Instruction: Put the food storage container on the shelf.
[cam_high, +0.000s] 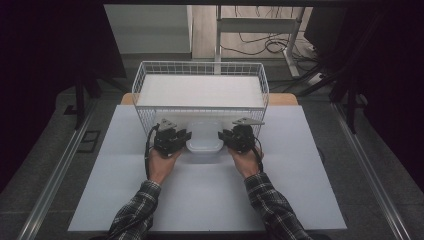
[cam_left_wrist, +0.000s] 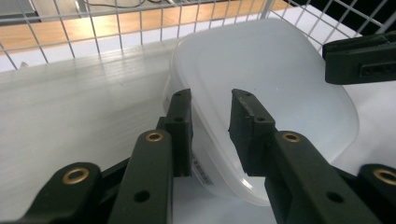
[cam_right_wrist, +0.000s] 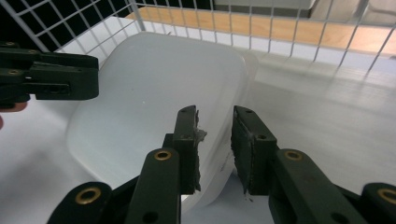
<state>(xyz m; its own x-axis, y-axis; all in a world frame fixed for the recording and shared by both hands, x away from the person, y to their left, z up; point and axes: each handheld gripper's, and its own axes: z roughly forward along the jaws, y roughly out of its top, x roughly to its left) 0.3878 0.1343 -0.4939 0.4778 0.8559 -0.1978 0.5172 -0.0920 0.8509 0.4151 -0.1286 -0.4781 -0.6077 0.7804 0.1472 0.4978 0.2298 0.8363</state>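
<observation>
Nearest the camera in the high view, two forearms in plaid sleeves reach forward over the white tabletop (cam_high: 210, 200). The left gripper (cam_high: 183, 140) and right gripper (cam_high: 224, 137) flank a translucent plastic container (cam_high: 204, 139), one at each short end.

In the left gripper view, the jaws stand partly open and straddle the container's (cam_left_wrist: 275, 84) rim: one jaw lies outside the side wall, the other over the lid. A gap shows between the pads and the plastic; no clamping is visible. The right gripper view shows the same arrangement at the opposite edge of the container (cam_right_wrist: 149, 98), jaws partly open, rim between them, one pad worn and frayed. Each gripper view also catches the other gripper's black tip at the container's far end. The label on the side wall appears in the left gripper view alone.

The container sits on the tabletop just before a white wire basket (cam_high: 200, 67) holding a white slab. Beyond are a wooden edge, grey floor, table legs and loose cables.
</observation>
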